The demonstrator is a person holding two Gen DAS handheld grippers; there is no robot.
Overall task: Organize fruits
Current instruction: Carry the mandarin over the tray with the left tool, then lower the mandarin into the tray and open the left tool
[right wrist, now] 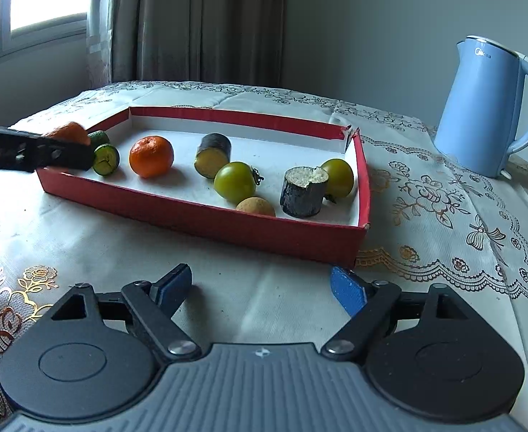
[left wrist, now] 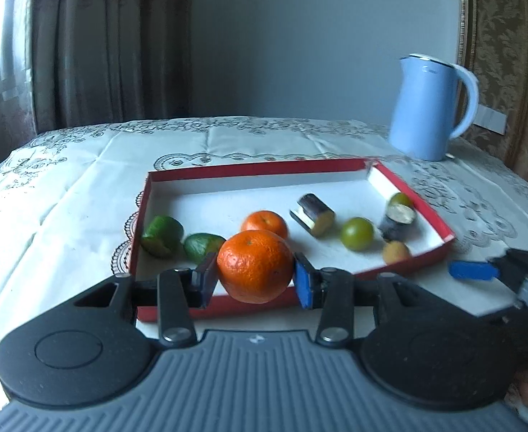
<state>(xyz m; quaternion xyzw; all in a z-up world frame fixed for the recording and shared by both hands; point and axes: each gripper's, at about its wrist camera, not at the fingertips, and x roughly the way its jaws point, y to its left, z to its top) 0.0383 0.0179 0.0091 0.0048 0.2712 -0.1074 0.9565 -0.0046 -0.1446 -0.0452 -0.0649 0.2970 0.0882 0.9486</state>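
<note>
Left tongs (left wrist: 256,276): clamped on the held orange (left wrist: 255,266), lower centre of frame, above the near wall of the red box (left wrist: 413,268).
Right tongs (right wrist: 260,293): apart, holding nothing, lower centre of frame, above the counter (right wrist: 228,284).
Box contents: 1 orange (right wrist: 151,156), 2 green round fruits, 2 dark cut stalk pieces, 1 small tan fruit, green pieces at left.
Risk: round peel may slip from the pads; a released orange could roll into neighbouring fruit.
Hidden: contact under the held orange; green pieces partly blocked in the right view.
</note>
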